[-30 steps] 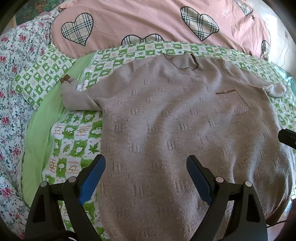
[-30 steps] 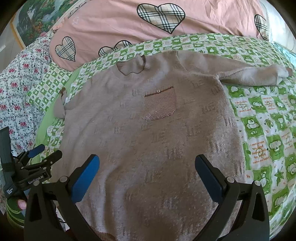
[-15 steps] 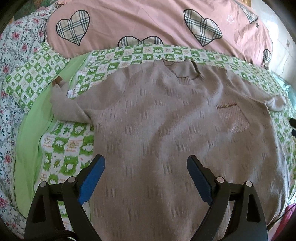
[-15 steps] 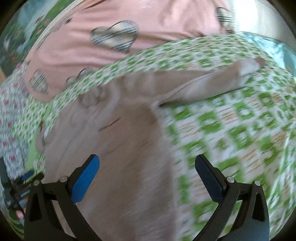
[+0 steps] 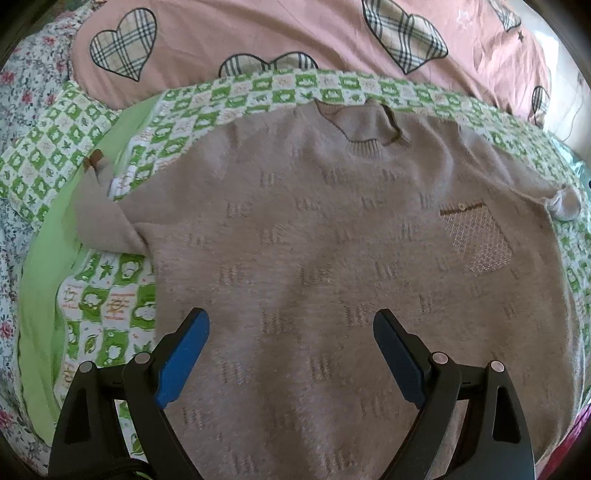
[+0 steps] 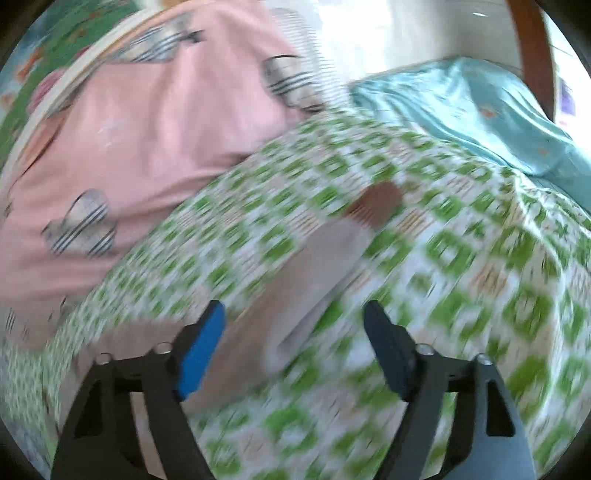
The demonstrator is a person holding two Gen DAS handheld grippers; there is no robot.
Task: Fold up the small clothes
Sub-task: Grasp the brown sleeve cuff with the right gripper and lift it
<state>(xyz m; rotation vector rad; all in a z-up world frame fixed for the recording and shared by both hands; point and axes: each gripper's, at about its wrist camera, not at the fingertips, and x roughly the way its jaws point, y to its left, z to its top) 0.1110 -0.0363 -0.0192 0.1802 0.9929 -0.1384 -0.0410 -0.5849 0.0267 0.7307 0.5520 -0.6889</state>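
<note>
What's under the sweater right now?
The sweater lies flat on the green-and-white checked quilt, which shows around its sleeves and collar. Whatever lies beneath the sweater's body is covered and cannot be seen.

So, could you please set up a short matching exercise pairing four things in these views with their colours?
Things:
1. sweater
2. pillow with plaid hearts
3. checked blanket
4. left gripper pads

Colours:
A. blue
B. pink
C. green and white
D. beige

Pairs: 1-D, 2-B, 3-C, 4-A
</note>
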